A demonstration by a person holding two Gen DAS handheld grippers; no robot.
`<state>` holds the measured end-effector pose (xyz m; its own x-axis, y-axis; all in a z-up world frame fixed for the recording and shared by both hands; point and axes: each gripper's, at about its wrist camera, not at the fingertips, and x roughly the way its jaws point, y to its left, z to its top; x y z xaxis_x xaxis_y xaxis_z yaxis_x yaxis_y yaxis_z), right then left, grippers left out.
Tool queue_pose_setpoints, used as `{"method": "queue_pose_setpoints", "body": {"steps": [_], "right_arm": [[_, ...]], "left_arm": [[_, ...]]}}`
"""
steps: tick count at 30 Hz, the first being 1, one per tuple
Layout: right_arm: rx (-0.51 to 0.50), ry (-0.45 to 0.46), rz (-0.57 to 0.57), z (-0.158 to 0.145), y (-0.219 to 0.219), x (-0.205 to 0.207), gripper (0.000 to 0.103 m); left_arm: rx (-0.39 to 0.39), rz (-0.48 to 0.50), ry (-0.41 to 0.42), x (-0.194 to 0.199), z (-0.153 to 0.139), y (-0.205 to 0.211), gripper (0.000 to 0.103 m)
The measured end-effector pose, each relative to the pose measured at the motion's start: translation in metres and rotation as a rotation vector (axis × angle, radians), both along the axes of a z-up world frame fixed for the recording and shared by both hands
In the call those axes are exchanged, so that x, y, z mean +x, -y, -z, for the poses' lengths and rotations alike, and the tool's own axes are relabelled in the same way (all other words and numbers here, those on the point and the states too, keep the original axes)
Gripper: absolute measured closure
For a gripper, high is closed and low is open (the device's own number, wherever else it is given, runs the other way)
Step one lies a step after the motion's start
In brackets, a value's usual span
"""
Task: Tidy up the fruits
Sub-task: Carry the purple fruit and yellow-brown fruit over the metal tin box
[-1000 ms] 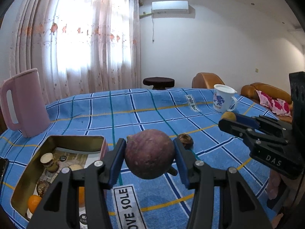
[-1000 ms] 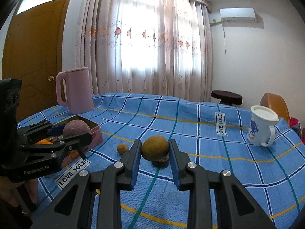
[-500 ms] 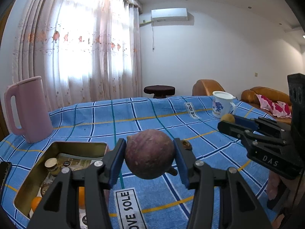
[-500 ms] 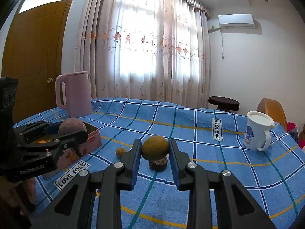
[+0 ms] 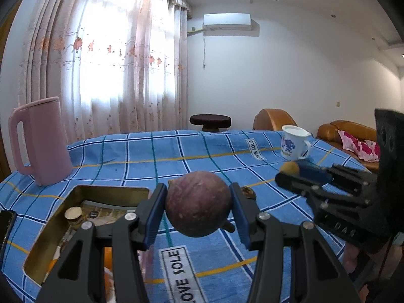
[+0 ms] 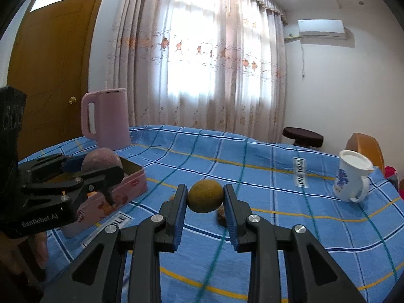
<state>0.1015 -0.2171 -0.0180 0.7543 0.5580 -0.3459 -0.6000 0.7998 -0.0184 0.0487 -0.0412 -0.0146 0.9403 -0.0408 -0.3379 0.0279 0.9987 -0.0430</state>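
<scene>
My left gripper [image 5: 198, 208] is shut on a round purple fruit [image 5: 198, 203] and holds it above the table, just right of an open pink tin box [image 5: 50, 229] that holds oranges and small items. My right gripper [image 6: 205, 199] is shut on a small yellow-brown fruit [image 6: 205, 195], held above the blue checked cloth. In the right wrist view the left gripper [image 6: 101, 174] hangs with the purple fruit [image 6: 101, 157] over the tin box [image 6: 131, 179]. A small brown fruit [image 5: 248, 192] lies on the cloth behind the left gripper.
A pink jug [image 5: 40, 146] stands at the back left of the table. A white mug [image 5: 294, 145] stands at the back right. A dark phone [image 5: 6, 227] lies at the left edge. A stool [image 5: 210, 121] and sofa [image 5: 348, 136] stand beyond the table.
Both grippers have risen with their fruits still held. The right gripper has swung toward the left gripper and the tin box.
</scene>
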Motion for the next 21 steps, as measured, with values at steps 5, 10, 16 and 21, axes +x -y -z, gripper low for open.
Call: {"method": "queue_pose_setpoints", "body": {"steps": [5, 10, 16, 21], "right_arm": [[0.003, -0.023, -0.048, -0.004, -0.024, 0.0, 0.073], [-0.002, -0.021, -0.11, -0.015, -0.054, -0.004, 0.073], [-0.017, -0.018, -0.189, -0.021, -0.094, -0.01, 0.073], [-0.047, -0.035, -0.257, -0.015, -0.128, -0.016, 0.072]], "left_arm": [[-0.021, -0.025, -0.005, -0.005, -0.007, -0.021, 0.051], [-0.039, -0.078, -0.039, -0.008, -0.01, -0.052, 0.051], [-0.056, -0.139, -0.074, -0.008, -0.007, -0.087, 0.051], [-0.061, -0.177, -0.116, -0.006, -0.001, -0.111, 0.051]]}}
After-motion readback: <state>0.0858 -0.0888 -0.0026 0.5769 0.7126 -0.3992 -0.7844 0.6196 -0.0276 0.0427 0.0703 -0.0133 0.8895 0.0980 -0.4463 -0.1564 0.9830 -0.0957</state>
